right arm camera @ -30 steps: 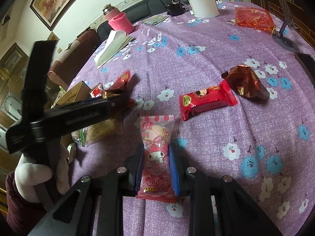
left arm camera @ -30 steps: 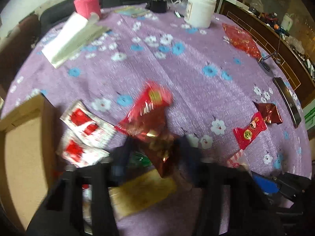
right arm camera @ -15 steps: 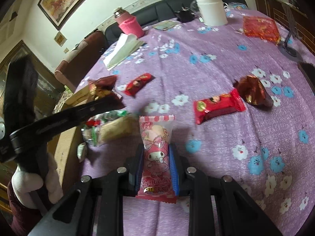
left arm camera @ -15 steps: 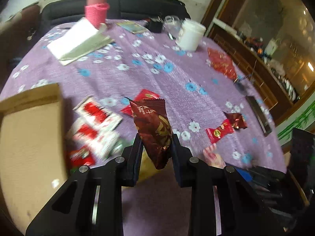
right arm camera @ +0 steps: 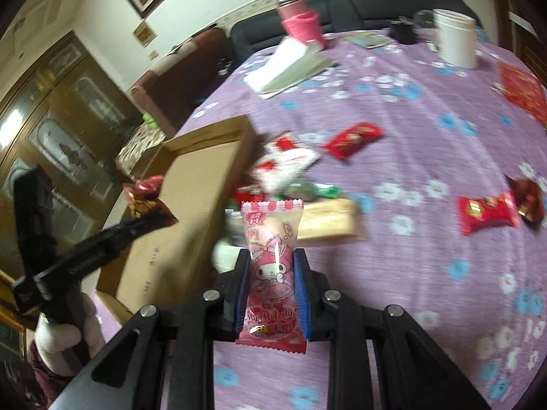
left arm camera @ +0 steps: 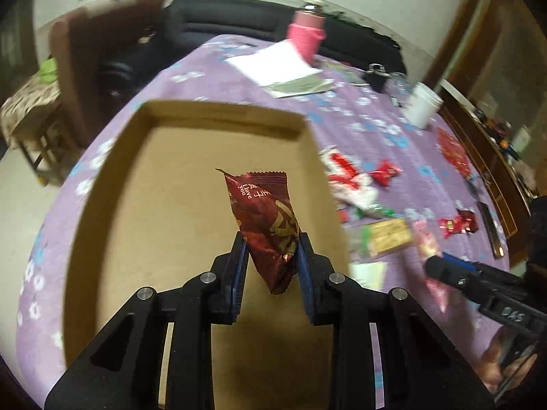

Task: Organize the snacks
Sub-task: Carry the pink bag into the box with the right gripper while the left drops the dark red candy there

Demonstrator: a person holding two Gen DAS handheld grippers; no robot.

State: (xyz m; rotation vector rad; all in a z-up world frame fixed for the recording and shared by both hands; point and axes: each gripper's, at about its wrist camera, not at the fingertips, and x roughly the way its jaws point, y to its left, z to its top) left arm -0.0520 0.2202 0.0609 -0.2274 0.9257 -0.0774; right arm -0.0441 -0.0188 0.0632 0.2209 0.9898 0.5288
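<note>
My left gripper (left arm camera: 270,252) is shut on a dark red snack packet (left arm camera: 265,215) and holds it above the inside of an open cardboard box (left arm camera: 112,171). It also shows in the right wrist view (right arm camera: 136,218), with its packet (right arm camera: 145,198) over the box (right arm camera: 205,157). My right gripper (right arm camera: 271,273) is shut on a pink My Melody snack packet (right arm camera: 271,256), held above the purple tablecloth (right arm camera: 427,136) beside the box. Several loose snacks (right arm camera: 290,164) lie right of the box.
A red bar (right arm camera: 354,138), a red packet (right arm camera: 487,212) and a dark red packet (right arm camera: 528,198) lie on the table. A white jar (right arm camera: 456,41), pink flask (right arm camera: 301,24), tissue pack (right arm camera: 287,68) and red bag (right arm camera: 523,89) stand farther back.
My left gripper lifted the dark red packet off the pile and swung left, to above the box. My right gripper moved left toward the box with the pink packet.
</note>
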